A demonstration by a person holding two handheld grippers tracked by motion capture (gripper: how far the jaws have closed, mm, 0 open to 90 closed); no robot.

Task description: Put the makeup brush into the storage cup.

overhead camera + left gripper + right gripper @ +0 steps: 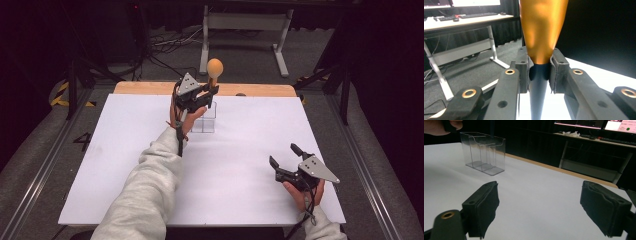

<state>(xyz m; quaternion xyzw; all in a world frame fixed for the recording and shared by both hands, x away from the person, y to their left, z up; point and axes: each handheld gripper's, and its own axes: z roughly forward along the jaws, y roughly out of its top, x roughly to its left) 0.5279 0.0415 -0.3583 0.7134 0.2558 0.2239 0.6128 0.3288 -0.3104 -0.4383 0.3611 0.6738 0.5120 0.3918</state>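
One spatula (pixel 215 70) is clamped upright in my left gripper (pixel 210 92), over the clear organizer (pixel 205 120) at twelve o'clock; lowering it in remains. My right gripper (pixel 282 155) rests open at four o'clock.

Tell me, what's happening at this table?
A person works with a pair of tongs in each hand. The left tongs are clamped on an orange-headed utensil with a dark handle, held upright above a clear plastic holder near the far edge of the white table. The right tongs rest open near the front corner, holding nothing.
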